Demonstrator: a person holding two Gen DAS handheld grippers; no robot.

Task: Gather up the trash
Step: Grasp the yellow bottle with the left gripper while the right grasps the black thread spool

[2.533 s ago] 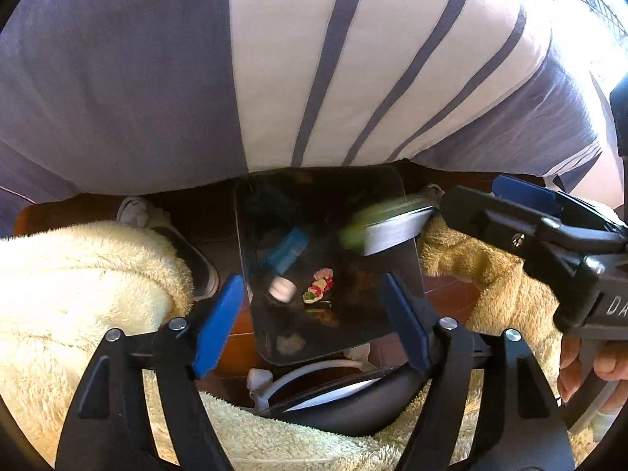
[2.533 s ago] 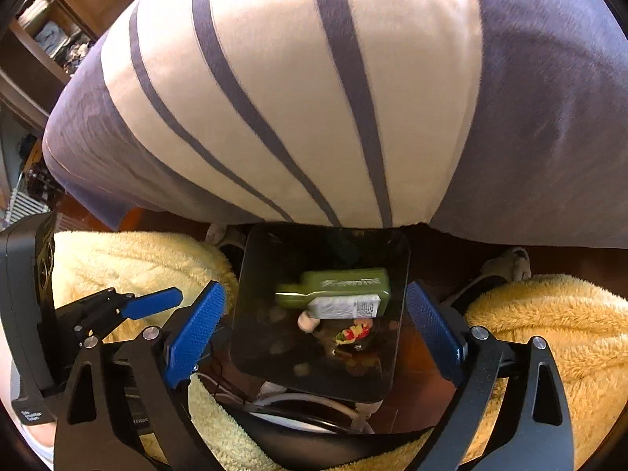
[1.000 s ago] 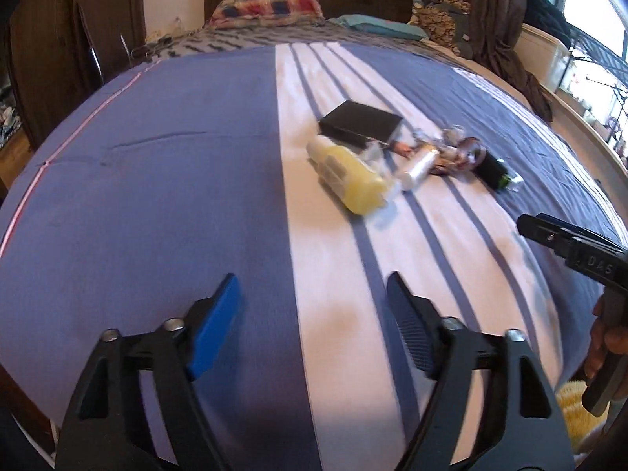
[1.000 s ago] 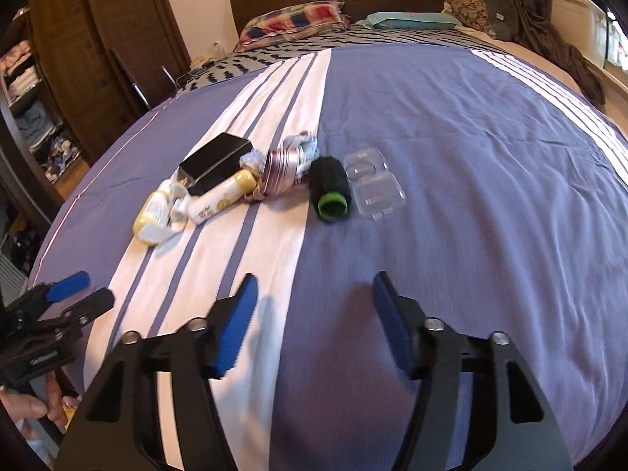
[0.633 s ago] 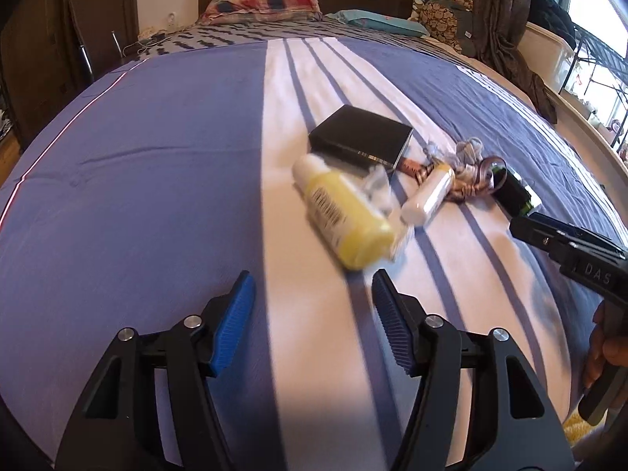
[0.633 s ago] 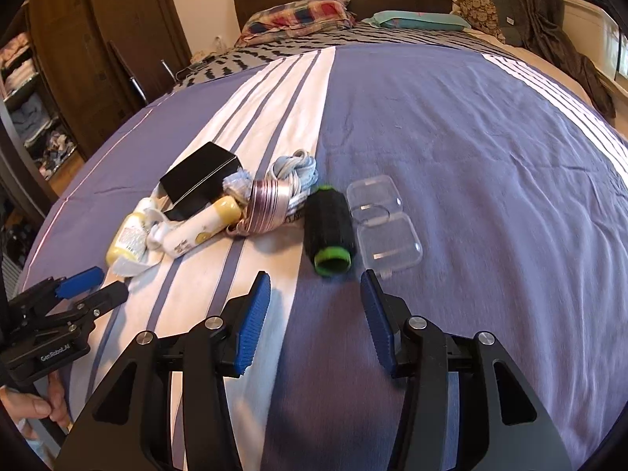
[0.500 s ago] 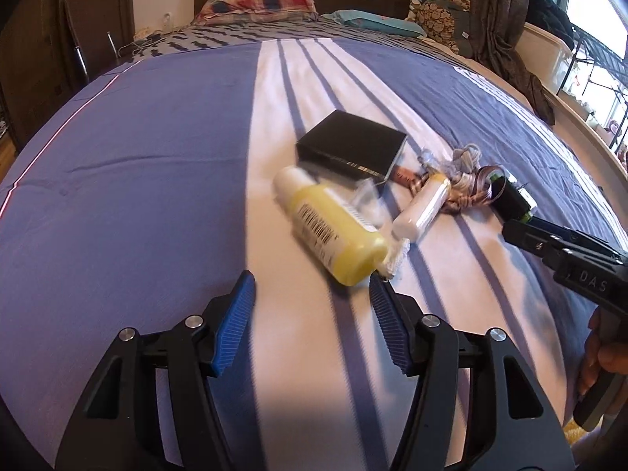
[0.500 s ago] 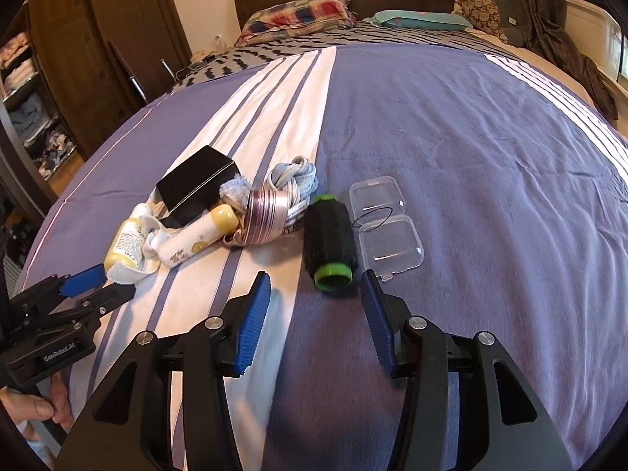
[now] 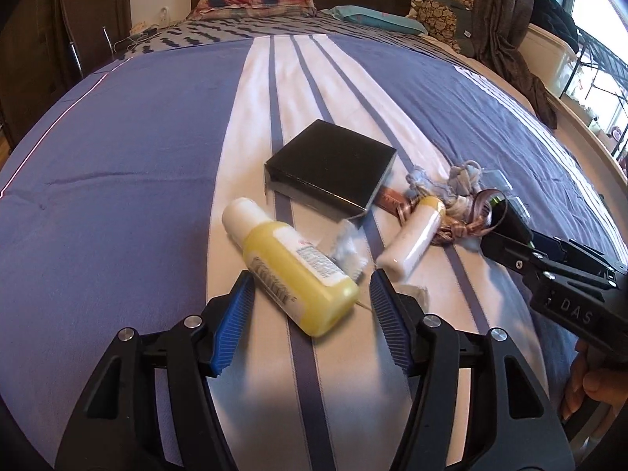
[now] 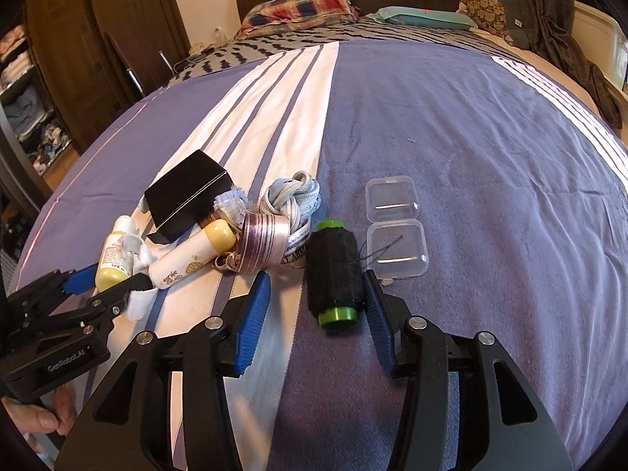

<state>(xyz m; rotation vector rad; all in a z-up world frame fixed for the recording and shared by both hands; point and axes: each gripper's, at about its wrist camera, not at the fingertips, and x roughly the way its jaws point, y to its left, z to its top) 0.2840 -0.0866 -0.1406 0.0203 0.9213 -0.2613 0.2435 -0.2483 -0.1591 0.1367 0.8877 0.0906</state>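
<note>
We record one bed (image 10: 451, 125) under a blue-violet cover with white bands and thin dark stripes, a dark wooden headboard at its far end. Lying directly on it:
- plaid pillow (image 10: 302, 10) and teal pillow (image 10: 424, 17), by the headboard;
- black box (image 9: 329, 165), on the white band;
- yellow bottle (image 9: 290, 271) with a white cap, on its side;
- small white tube (image 9: 412, 241) with a yellow cap, beside the box;
- tangle of pale blue cord and pink ribbon (image 10: 274, 216);
- black thread spool (image 10: 333, 271) with green ends;
- clear plastic case (image 10: 396, 225), hinged open, just beside the spool.
</note>
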